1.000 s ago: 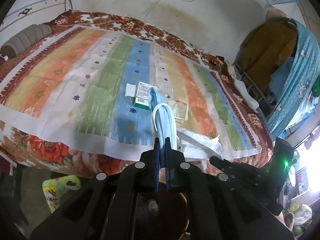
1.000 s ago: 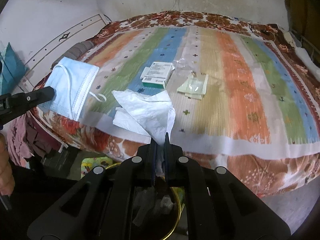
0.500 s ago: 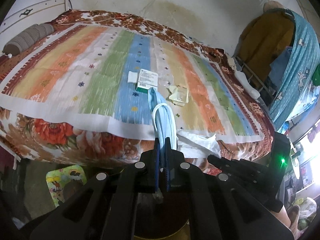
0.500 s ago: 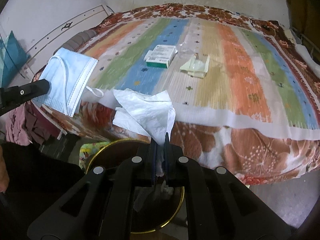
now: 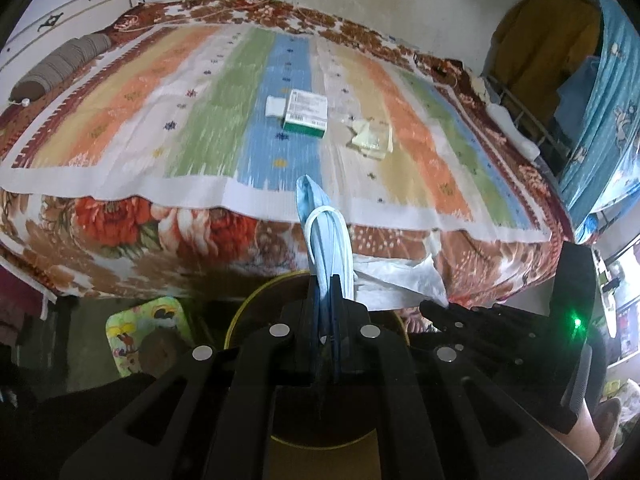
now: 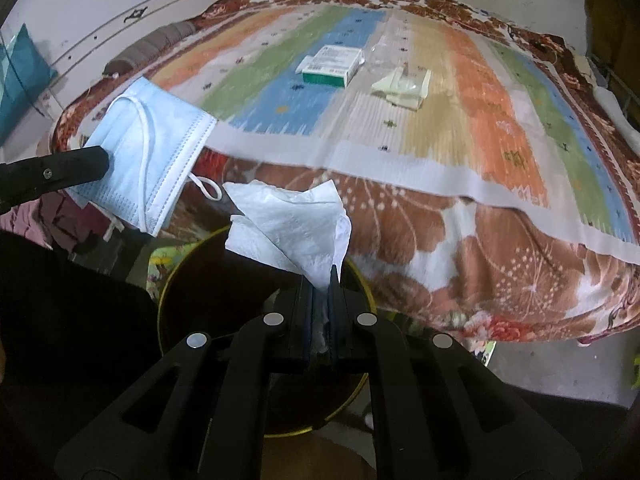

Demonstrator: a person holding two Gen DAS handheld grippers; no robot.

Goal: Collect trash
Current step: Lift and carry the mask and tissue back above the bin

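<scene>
Trash is split between my two grippers and the bed. My left gripper [image 5: 325, 280] has its fingers pressed together on a blue surgical mask [image 5: 320, 232], which stands up edge-on from the tips in the left wrist view, its white ear loop draped over the top. From the right wrist view the same mask [image 6: 148, 152] shows its flat pleated face, pinched at one edge by the left gripper's dark fingers [image 6: 86, 164] and hanging out beside the bed's near edge.

My right gripper [image 6: 322, 280] is clamped on a crumpled white tissue [image 6: 292, 224], which fans up and to the left from the tips. In the left wrist view that tissue [image 5: 396, 276] juts out just to the right of the mask, with the right gripper [image 5: 434, 306] behind it.

Below both grippers sits a round dark bin with a yellow rim [image 6: 164, 292], standing on the floor against the side of the bed; the tissue hangs over its opening, and the mask is above its left edge.

More litter lies on the striped bedspread [image 6: 500, 92], well apart from my fingers: a green-and-white carton [image 6: 330, 66] on the blue stripe, with a small white paper [image 5: 276, 106] touching its left side, and a pale yellowish wrapper [image 6: 404, 86] near its right.
</scene>
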